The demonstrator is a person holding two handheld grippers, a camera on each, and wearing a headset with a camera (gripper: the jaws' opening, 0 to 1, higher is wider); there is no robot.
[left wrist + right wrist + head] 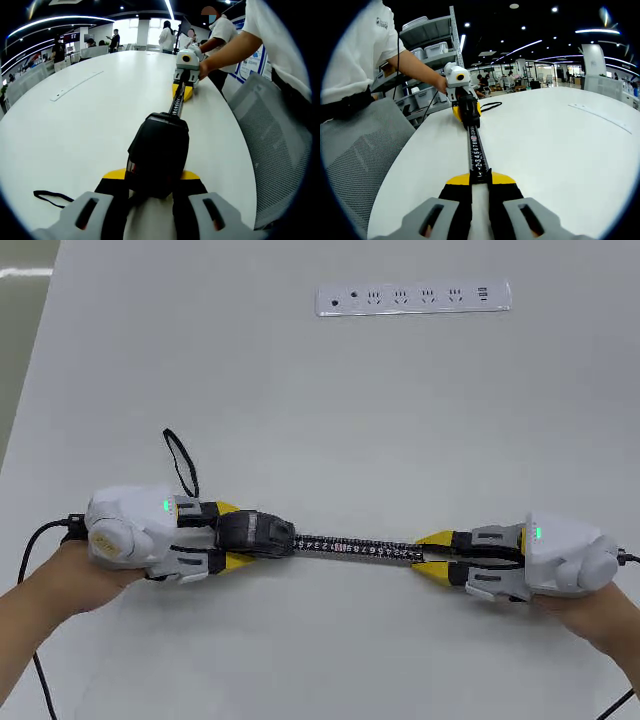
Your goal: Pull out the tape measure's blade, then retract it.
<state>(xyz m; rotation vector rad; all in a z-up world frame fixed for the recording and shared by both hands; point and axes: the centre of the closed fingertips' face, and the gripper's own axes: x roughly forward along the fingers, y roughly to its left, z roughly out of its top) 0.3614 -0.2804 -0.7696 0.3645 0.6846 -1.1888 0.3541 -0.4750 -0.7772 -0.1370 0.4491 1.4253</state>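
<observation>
A black tape measure case (254, 533) sits between the yellow-tipped fingers of my left gripper (238, 535), which is shut on it; the case (159, 152) looms large in the left gripper view. Its black blade with white numbers (355, 548) runs right across the white table to my right gripper (428, 556), shut on the blade's end. In the right gripper view the blade (475, 151) stretches from my fingers toward the case (468, 111). The case's black wrist strap (181, 460) loops on the table behind the left gripper.
A white power strip (413, 298) lies at the far side of the white table (300, 400). A grey mesh chair (272, 145) stands at the table's near edge. People stand in the office background beyond the table.
</observation>
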